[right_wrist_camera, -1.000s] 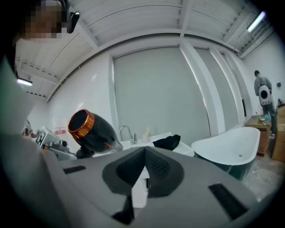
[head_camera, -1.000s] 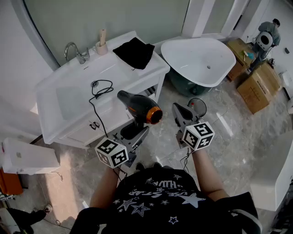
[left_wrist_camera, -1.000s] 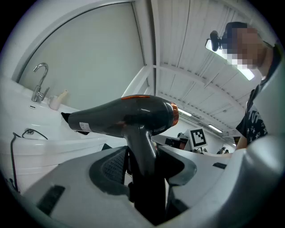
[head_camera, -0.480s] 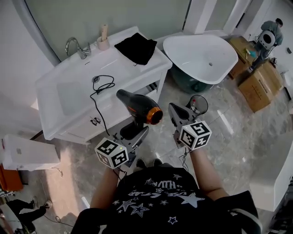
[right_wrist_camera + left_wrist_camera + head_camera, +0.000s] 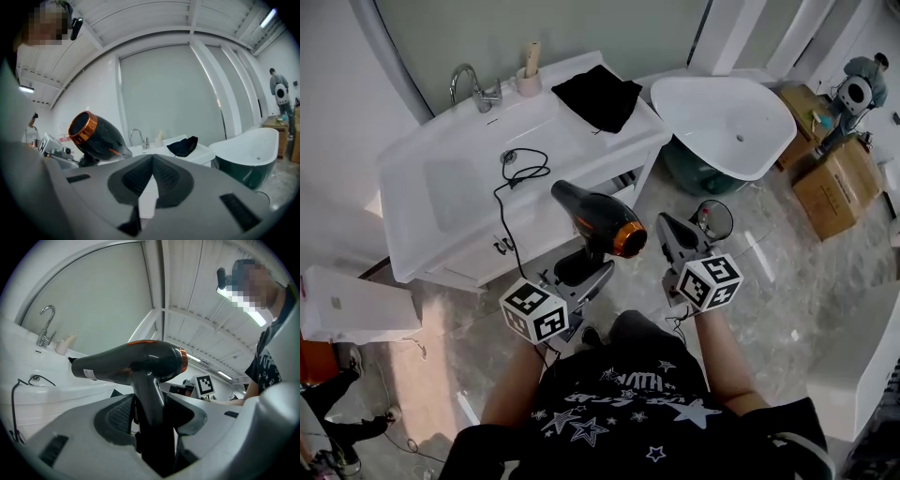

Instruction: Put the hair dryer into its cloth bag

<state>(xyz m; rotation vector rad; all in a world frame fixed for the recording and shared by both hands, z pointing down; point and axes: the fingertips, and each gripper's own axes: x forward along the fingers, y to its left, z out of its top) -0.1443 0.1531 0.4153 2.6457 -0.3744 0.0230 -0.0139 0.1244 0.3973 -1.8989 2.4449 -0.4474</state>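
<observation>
Black hair dryer (image 5: 598, 217) is held by its handle in the left claw (image 5: 589, 272), in the air in front of the white surface (image 5: 548, 117). Right claw (image 5: 667, 226) is pressed shut, empty, just beside it. Cloth bag (image 5: 600, 97) lies on the surface's far corner, well apart.

Step, as judged: carrying the dryer to the bag. Next, the right claw must open and lift the bag's mouth. Both claws point roughly level.

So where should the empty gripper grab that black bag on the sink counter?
Probably the near corner of the black bag, the one pointing at the front edge of the counter. Come in from the front with the right gripper, opened first: the cloth lies flat and limp, so only an edge gives a pinch.
</observation>
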